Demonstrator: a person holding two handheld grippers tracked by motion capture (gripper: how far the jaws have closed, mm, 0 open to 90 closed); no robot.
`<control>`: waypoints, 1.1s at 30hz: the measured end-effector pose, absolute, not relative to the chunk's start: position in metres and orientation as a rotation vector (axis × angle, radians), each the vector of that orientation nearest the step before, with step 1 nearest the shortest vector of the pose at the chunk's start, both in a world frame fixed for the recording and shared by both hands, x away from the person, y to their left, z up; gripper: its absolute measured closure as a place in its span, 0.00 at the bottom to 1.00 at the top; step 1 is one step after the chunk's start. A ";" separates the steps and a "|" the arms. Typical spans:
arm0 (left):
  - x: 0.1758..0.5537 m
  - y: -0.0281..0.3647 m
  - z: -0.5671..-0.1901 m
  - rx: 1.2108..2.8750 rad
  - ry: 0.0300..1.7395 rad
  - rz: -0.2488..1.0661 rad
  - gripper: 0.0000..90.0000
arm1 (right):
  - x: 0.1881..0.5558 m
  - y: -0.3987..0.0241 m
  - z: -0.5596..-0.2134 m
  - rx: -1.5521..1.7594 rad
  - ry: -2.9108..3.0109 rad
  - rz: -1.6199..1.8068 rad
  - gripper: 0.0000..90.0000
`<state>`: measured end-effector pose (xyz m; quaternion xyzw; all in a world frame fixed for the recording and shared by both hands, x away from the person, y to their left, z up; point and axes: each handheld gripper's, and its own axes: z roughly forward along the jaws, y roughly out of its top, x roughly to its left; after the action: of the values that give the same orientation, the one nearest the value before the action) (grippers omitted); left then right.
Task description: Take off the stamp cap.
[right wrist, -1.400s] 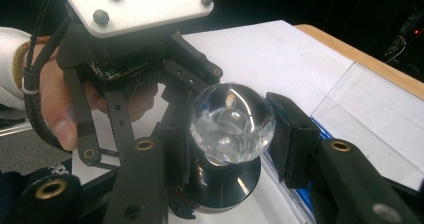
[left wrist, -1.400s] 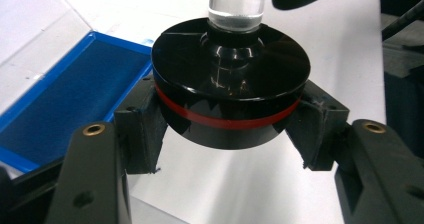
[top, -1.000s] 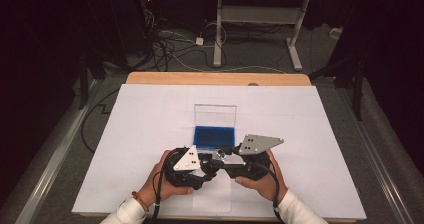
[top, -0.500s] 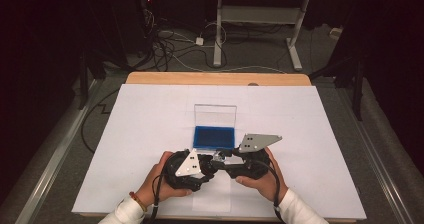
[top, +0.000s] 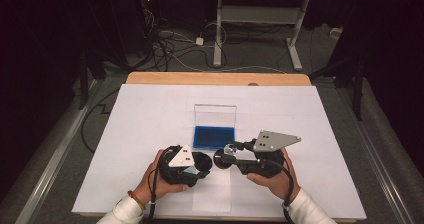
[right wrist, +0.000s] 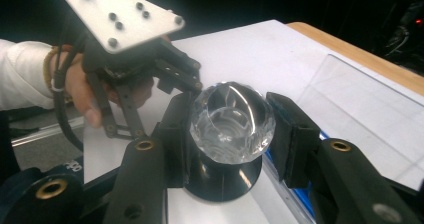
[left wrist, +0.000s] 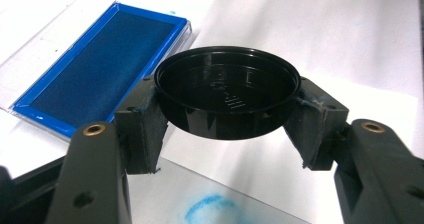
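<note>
1. High view: we see the left claw [top: 202, 162] and the right claw [top: 227, 155] close together over the near middle of the white desk [top: 150, 114], each in one hand.
2. Left gripper view: the left claw [left wrist: 227, 116] pinches a black round cap [left wrist: 227, 91] by its rim, open side up, above the desk.
3. Right gripper view: the right claw [right wrist: 227, 129] pinches a clear faceted knob [right wrist: 232, 121] that stands on a black round base [right wrist: 225, 179].
4. High view: the knob [top: 231, 149] sits just in front of the blue ink pad [top: 214, 137], whose clear lid [top: 215, 116] stands open behind it.
5. Left gripper view: a blue ring mark [left wrist: 207, 209] lies on the sheet below the cap.
</note>
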<state>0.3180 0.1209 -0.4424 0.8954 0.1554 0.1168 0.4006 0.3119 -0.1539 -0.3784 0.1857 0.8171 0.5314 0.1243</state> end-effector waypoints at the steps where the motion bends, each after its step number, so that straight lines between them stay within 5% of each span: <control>1: 0.318 0.123 -0.443 2.262 0.399 0.299 0.41 | 0.311 -0.155 -0.377 0.537 2.376 1.547 0.63; 33: 0.297 0.219 -0.451 2.203 0.588 0.416 0.41 | 0.307 -0.196 -0.368 0.632 2.326 1.404 0.63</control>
<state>0.2969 0.2188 -0.4510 0.8711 0.2326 0.1643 0.4002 0.3069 -0.1956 -0.3682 0.2229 0.8210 0.4956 0.1751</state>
